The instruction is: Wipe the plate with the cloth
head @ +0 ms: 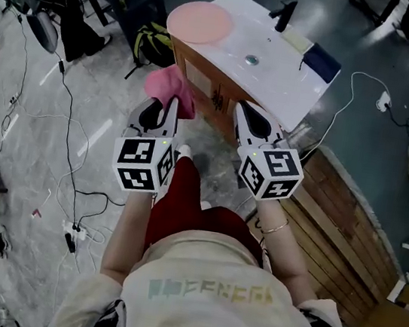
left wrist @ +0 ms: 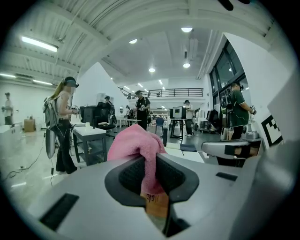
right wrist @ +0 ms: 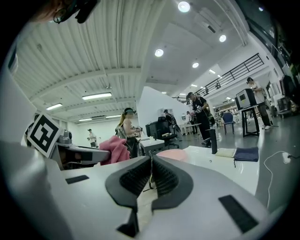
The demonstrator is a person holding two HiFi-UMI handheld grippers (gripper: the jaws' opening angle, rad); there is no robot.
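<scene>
A white tabletop point(head: 278, 78) with a sunken basin stands ahead, far from the person, on a wood-fronted cabinet. At its far left corner lies the round pink plate point(head: 199, 23), flat and bare. Nearer, short of the tabletop's near edge and over the grey floor point(head: 36, 118), both tools are held side by side. The left tool point(head: 166, 106) has its jaws pinching a pink cloth point(head: 172, 85), which bunches up beyond the fingertips and hangs clear of the plate, not touching it. The right tool point(head: 243, 111) has its jaws pressed together with nothing between them. At the tabletop's far right edge rests a folded dark blue cloth point(head: 322, 62), with a pale pad point(head: 297, 42) just to its left. A black faucet point(head: 282, 14) rises at the far edge, and the small drain point(head: 252, 59) sits mid-basin.
</scene>
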